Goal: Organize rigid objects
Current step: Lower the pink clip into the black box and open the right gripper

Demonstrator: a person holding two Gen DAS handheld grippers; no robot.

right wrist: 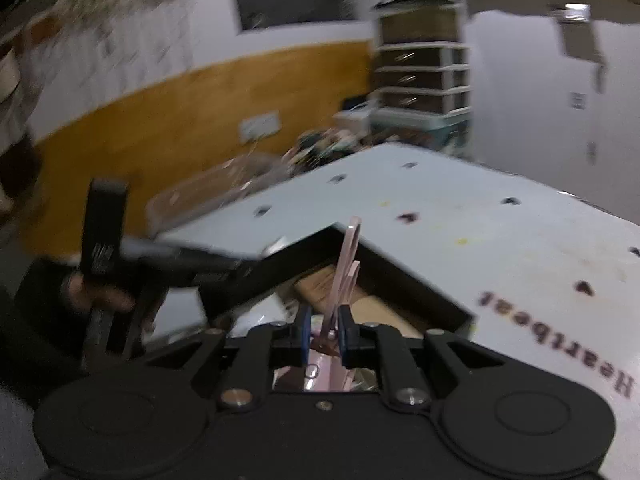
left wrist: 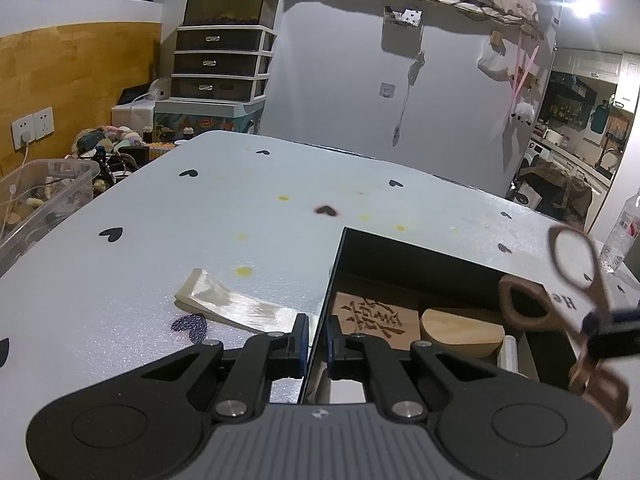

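Both tongs are clamped: left tongs (left wrist: 317,340) on the black box (left wrist: 420,256) wall, right tongs (right wrist: 323,334) on pink scissors (right wrist: 345,268). Advise lowering the scissors flat into the box, clear of the wooden blocks (left wrist: 460,330) inside.

The right tongs (right wrist: 323,330) are clamped on a pair of pink scissors (right wrist: 344,268), whose looped handles rise toward twelve o'clock. Beyond them an open black box (right wrist: 416,280) sits on the pale bench (right wrist: 480,216), brown flat pieces (right wrist: 320,290) inside it. At nine o'clock a hand (right wrist: 100,296) grips the other black tool (right wrist: 168,258), which reaches to the box's near wall. "Heartbeat" lettering (right wrist: 560,340) runs toward four o'clock. The view is blurred.
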